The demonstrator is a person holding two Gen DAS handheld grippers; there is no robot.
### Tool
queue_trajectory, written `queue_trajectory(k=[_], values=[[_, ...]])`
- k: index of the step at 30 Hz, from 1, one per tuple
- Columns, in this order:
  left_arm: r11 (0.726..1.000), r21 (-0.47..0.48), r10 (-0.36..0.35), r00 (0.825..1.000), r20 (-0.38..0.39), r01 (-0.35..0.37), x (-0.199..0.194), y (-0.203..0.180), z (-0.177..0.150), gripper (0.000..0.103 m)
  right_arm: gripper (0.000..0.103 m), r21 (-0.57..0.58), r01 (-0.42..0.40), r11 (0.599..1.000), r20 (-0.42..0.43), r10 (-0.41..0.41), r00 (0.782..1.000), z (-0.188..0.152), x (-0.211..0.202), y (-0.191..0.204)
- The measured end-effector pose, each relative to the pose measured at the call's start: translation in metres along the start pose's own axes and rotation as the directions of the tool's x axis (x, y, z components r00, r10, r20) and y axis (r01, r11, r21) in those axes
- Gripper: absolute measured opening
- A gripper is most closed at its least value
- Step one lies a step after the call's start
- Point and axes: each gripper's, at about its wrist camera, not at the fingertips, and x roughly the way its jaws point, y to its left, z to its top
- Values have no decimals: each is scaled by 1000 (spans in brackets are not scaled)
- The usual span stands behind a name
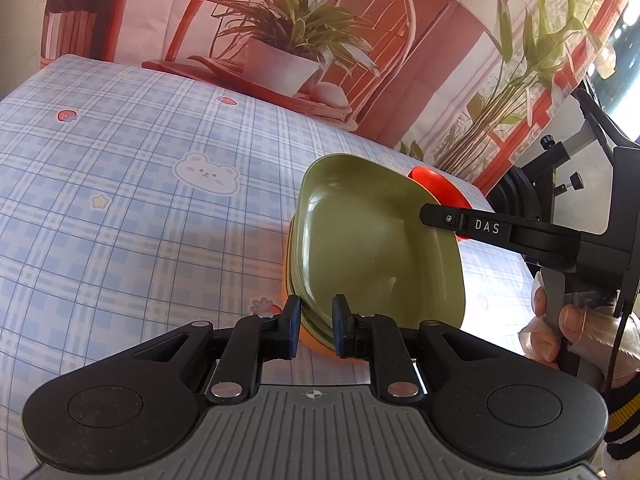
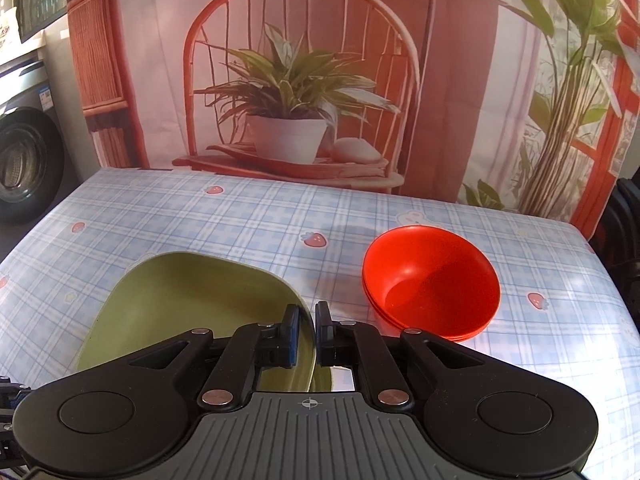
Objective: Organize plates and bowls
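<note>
On the blue plaid tablecloth [image 2: 248, 216], both claws are closed in on the rim of the same green plate [image 2: 192, 300]. The right gripper [image 2: 307, 330] has its jaws nearly together with the plate's near edge pinched between the pads, so it holds the plate firmly. The left gripper [image 1: 316, 322] straddles the opposite edge, its jaws a little wider; in its own view the rim passes between the pads, but whether they actually press on it cannot be told.

In the left wrist view the green plate [image 1: 372, 240] is tilted, one side raised, and it sits over other plates: a second green rim and an orange plate [image 1: 316, 342] show beneath its lower edge. The right gripper's finger [image 1: 464, 222] reaches across the far rim there.

Just beside the plates, toward the right, stand the red bowls [image 2: 432, 280], nested into one stack and upright on the cloth, apart from the plate.

The step in hand looks like seating the green plate onto the plate pile, with the bowls already gathered. The next move would call for lowering the raised side until the plate lies flat and square on the one beneath, then opening both claws and drawing them back along the cloth without dragging the pile or bumping the bowls.
</note>
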Motion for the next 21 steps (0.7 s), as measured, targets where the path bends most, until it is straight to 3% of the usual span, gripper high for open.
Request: queue_trajectory(k=[21], values=[[1000, 17, 7, 1000, -19, -6, 12, -4, -1, 18, 8, -17, 58, 998, -31, -59, 998, -13, 8, 1]])
